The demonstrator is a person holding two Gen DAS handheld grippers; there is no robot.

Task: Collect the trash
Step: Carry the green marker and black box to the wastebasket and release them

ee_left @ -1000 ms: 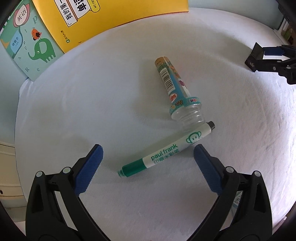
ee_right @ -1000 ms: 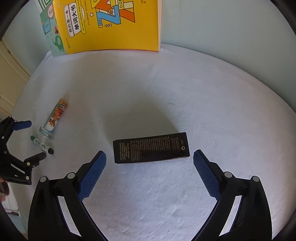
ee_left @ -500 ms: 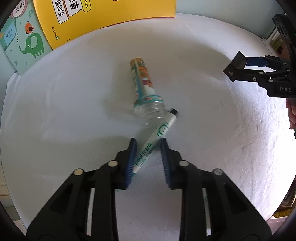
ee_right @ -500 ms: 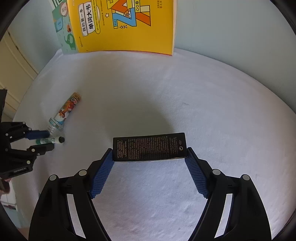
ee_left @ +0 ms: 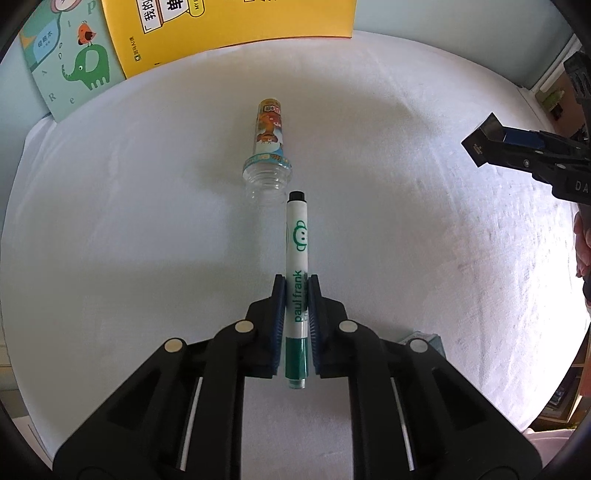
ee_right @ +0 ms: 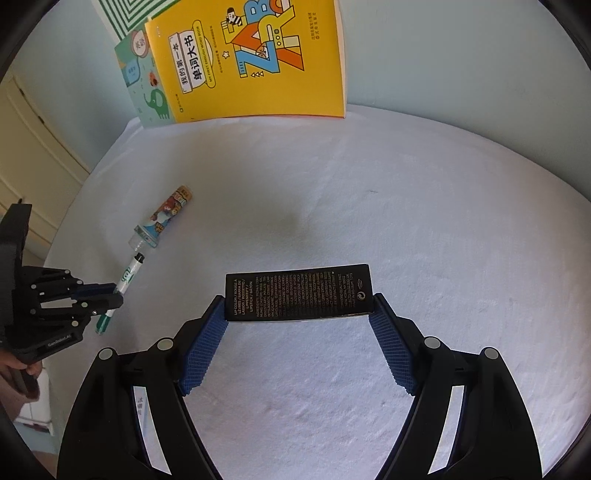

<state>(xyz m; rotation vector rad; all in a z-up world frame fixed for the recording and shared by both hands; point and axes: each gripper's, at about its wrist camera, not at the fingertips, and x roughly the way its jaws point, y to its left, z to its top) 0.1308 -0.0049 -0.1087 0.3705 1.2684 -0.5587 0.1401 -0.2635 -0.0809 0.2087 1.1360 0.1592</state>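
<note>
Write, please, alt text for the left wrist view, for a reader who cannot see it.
The left gripper is shut on a green and white marker, which points away over a white tablecloth. Just beyond the marker's tip lies a small plastic bottle; two children's books stand at the far edge.

My marker (ee_left: 296,273) looks glossy smooth plastic; box (ee_right: 297,293) matt black card. Cloth (ee_right: 406,221) is rough, nubbly white fabric w/ creases.

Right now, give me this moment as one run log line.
left gripper: shut on marker | right gripper: shut on black box | small bottle: lying on white cloth
</note>
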